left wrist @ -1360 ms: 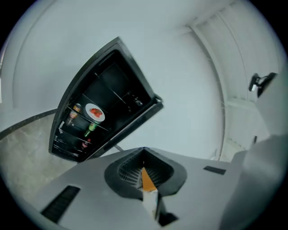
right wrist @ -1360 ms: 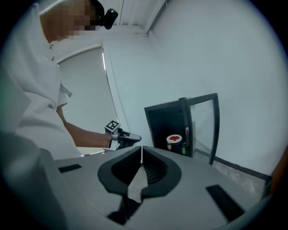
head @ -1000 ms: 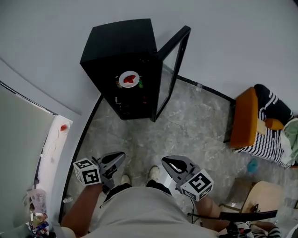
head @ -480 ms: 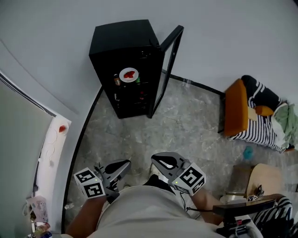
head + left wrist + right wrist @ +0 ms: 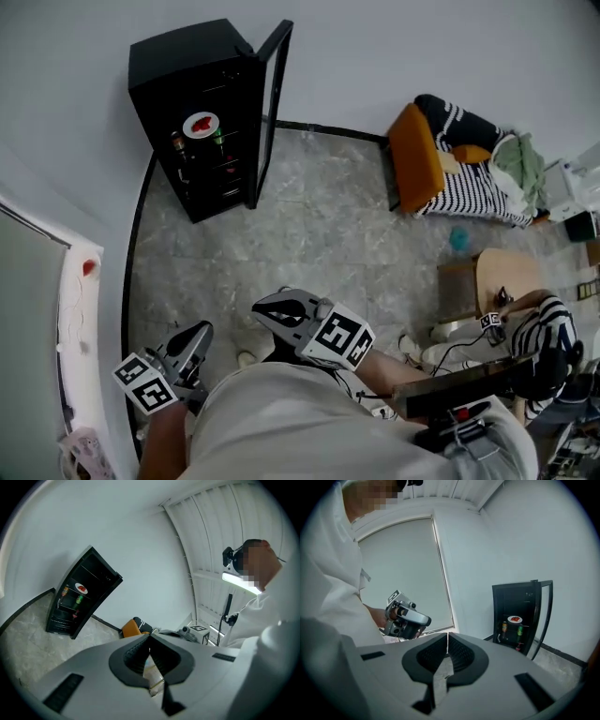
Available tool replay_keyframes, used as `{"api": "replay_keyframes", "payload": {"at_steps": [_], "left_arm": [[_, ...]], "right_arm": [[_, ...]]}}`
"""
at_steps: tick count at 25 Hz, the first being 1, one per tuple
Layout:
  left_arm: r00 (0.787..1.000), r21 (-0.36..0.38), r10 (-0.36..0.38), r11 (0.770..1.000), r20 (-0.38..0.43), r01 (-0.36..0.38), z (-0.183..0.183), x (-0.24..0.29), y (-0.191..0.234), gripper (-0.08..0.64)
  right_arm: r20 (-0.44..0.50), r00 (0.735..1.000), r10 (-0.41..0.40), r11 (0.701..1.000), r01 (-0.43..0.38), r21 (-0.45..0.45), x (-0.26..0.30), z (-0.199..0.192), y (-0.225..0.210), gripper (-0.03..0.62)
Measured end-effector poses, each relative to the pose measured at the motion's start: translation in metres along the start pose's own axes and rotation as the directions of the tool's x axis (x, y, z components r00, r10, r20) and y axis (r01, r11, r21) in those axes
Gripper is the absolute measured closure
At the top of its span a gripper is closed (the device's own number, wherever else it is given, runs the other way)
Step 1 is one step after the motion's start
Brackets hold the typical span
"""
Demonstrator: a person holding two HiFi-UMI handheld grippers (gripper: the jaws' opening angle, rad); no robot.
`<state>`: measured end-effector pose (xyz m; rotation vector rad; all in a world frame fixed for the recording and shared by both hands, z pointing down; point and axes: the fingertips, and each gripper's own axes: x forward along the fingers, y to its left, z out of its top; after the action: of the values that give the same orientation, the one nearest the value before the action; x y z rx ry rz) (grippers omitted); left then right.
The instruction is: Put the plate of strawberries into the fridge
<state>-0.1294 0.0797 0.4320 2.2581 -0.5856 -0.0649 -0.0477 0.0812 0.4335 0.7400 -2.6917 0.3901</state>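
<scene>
Twice over, logging jaws pressing together on nothing: left gripper (image 5: 199,330) and right gripper (image 5: 260,306), hanging low beside the torso. Looking out across the grey floor (image 5: 309,225): finding the fridge (image 5: 169,66) well apart, ahead and leftward of both grippers, door (image 5: 270,84) standing open. Seeing the plate of strawberries (image 5: 201,124) sitting inside already, just above the bottles (image 5: 175,143): white, round, lying flat, carrying a small red heap. Judging the left gripper as being on the fridge's side.
</scene>
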Motion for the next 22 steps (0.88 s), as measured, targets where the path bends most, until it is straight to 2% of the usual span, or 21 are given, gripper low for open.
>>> {"api": "replay_keyframes", "payload": {"at_steps": [10,22], "left_arm": [[1.0,0.008,-0.019,1.0,-0.009,0.019,-0.039,-0.039,-0.011,0.548],[0.999,0.014,-0.029,0.999,-0.016,0.03,-0.045,-0.048,-0.012,0.548]], "right_arm": [[-0.014,1.0,0.004,1.0,-0.005,-0.013,-0.001,-0.018,0.068,0.574],[-0.025,1.0,0.0,1.0,-0.001,-0.028,0.001,-0.014,0.082,0.575]]}}
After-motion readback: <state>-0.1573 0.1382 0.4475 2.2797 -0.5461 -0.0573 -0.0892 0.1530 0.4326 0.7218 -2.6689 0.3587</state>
